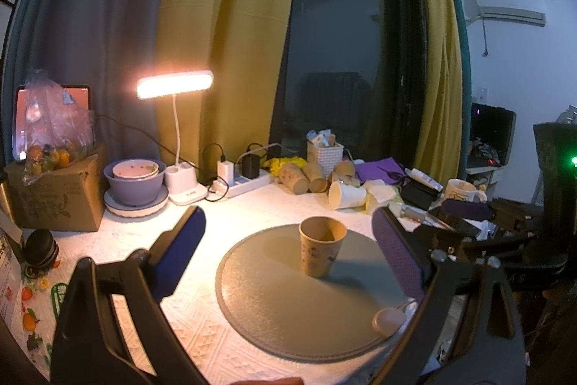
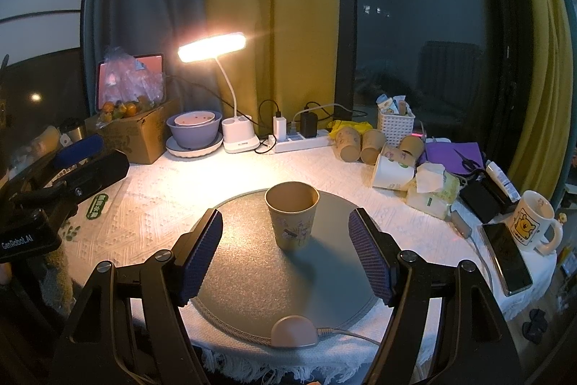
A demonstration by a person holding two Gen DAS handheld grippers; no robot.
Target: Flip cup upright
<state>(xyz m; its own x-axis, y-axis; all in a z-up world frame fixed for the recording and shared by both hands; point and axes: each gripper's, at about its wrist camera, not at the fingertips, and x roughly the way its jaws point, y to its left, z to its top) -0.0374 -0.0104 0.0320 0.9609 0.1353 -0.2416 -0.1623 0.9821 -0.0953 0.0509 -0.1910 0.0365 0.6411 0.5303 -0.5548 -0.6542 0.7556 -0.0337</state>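
- The cup [image 2: 292,219] stands upright, mouth up, on the round grey mat [image 2: 252,276], a little behind the mat's middle. From how it sits, I judge the flip itself done; what is left is to come away without knocking it.
- My right gripper [image 2: 285,253] is spread wide, holding nothing. The cup sits beyond the fingertips, between the 2 lines of the fingers, touching neither pad.
- My left gripper [image 1: 288,251] is also spread wide and holds nothing. In its view the cup [image 1: 321,246] lies ahead and slightly toward the right pad [image 1: 396,251], with clear mat showing on each side.
- To do this well I would draw each gripper straight back along its own axis, keeping the jaws as wide as they are, so no pad brushes the cup wall.
- A paper cup is light and, I judge, tips at a slight sideways nudge, so I would avoid any swing of the wrist until the fingertips are well clear.
- The small rounded pink thing [image 2: 294,331] with its cable lies at the mat's near edge, right under my right gripper's retreat path; I would lift a little before pulling back.
- Several other cups [image 2: 360,141] lie on their sides near the white basket [image 2: 396,128], well apart from this one.
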